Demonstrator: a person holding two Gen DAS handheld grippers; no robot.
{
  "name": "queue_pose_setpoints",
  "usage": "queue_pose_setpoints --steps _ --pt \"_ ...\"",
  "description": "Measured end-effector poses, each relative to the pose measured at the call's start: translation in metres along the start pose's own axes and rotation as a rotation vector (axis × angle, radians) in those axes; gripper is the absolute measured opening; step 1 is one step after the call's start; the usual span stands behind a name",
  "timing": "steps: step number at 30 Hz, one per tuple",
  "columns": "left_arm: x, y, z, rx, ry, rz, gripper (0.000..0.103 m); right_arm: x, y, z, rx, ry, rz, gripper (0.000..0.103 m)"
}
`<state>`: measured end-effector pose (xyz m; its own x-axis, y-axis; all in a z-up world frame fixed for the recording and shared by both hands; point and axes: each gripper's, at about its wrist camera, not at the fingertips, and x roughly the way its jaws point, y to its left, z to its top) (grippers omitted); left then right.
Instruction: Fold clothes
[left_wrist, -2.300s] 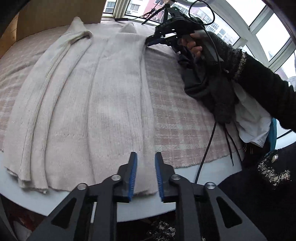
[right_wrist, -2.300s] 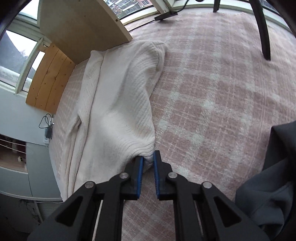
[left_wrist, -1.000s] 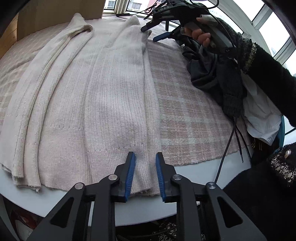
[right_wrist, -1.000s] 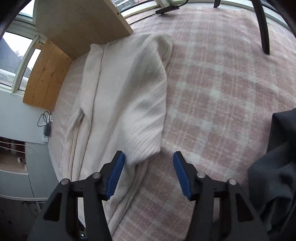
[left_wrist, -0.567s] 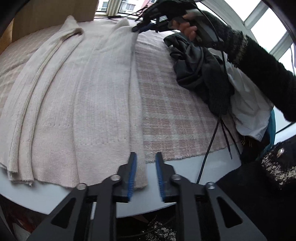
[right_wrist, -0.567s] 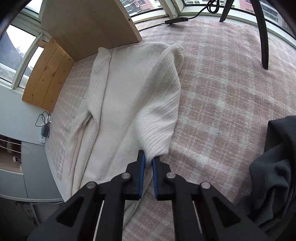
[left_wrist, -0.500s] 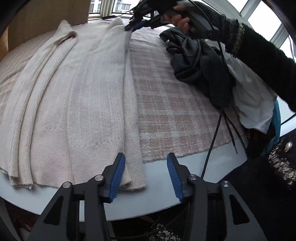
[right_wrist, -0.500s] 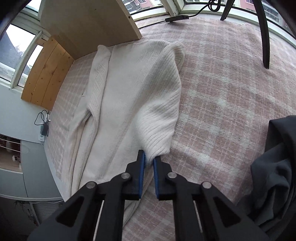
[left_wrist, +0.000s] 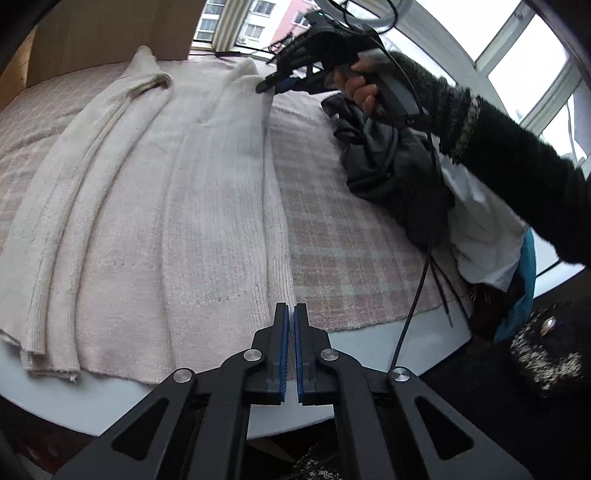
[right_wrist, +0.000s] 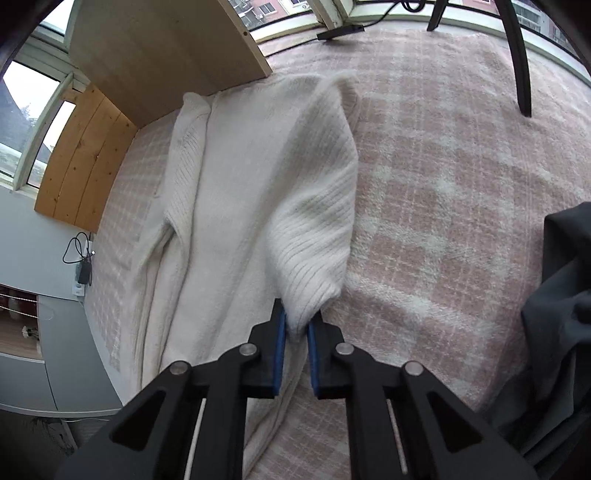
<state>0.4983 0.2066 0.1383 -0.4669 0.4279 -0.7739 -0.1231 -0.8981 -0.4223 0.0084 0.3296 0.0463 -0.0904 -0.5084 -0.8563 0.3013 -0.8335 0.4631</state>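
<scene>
A long cream knitted sweater (left_wrist: 155, 192) lies flat on a pink checked cloth (left_wrist: 343, 236) that covers the bench (left_wrist: 369, 339). It spreads out ahead of the left gripper (left_wrist: 290, 321) and to that gripper's left. The left gripper has its two blue pads pressed together on the sweater's bottom edge, at the near right corner. Far ahead of it, the right gripper (left_wrist: 275, 85) pinches the sweater's top right corner. In the right wrist view, the right gripper (right_wrist: 295, 332) is nearly closed, with a fold of the knit squeezed between its pads and lifted a little off the cloth. A hand (left_wrist: 360, 83) in a dark fuzzy sleeve (left_wrist: 509, 162) holds that gripper. To the right of both grippers lies a heap of dark grey clothes (left_wrist: 384, 162), with something white (left_wrist: 484, 229) just beside it.
</scene>
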Motion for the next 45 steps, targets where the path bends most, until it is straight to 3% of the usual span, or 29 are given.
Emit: queue_pose_setpoints --steps 4,9,18,21,22,24,26,27,30,34,39,40,42,45 --pt "-0.028 0.032 0.001 -0.105 -0.081 0.011 0.002 -0.009 0.037 0.015 -0.044 -0.039 0.017 0.010" --pt "-0.042 0.071 -0.004 -0.214 -0.129 0.053 0.002 0.004 0.086 0.029 -0.118 -0.027 0.000 0.008" --pt "-0.035 0.111 -0.024 -0.304 -0.122 0.096 0.002 0.081 0.152 0.032 -0.238 0.061 -0.096 0.007" --pt "-0.033 0.117 -0.026 -0.315 -0.105 0.102 0.002 0.095 0.166 0.031 -0.314 0.121 -0.118 0.013" --pt "-0.034 0.118 -0.026 -0.324 -0.093 0.106 0.001 0.089 0.166 0.032 -0.321 0.124 -0.119 0.018" --pt "-0.039 0.120 -0.026 -0.334 -0.079 0.106 0.000 0.063 0.158 0.036 -0.287 0.112 -0.022 0.028" --pt "-0.050 0.118 -0.026 -0.337 -0.093 0.105 0.000 0.024 0.137 0.038 -0.233 0.031 0.118 0.028" --pt "-0.058 0.117 -0.026 -0.336 -0.105 0.103 0.000 0.004 0.124 0.040 -0.209 -0.035 0.143 0.028" --pt "-0.078 0.114 -0.020 -0.319 -0.138 0.106 0.000 -0.032 0.084 0.047 -0.141 -0.187 0.042 0.028" --pt "-0.099 0.117 -0.001 -0.281 -0.159 0.145 0.000 -0.010 0.055 0.056 -0.039 -0.140 0.035 0.028" --pt "-0.124 0.135 0.030 -0.256 -0.181 0.177 0.001 0.038 0.076 0.044 -0.124 -0.093 0.059 0.028" --pt "-0.130 0.139 0.037 -0.250 -0.188 0.185 0.004 0.050 0.083 0.041 -0.157 -0.070 0.044 0.028" --pt "-0.142 0.146 0.051 -0.229 -0.193 0.214 0.006 0.076 0.100 0.033 -0.253 -0.021 -0.071 0.028" --pt "-0.162 0.156 0.071 -0.177 -0.199 0.275 0.012 0.065 0.108 0.031 -0.259 -0.039 -0.100 0.028"
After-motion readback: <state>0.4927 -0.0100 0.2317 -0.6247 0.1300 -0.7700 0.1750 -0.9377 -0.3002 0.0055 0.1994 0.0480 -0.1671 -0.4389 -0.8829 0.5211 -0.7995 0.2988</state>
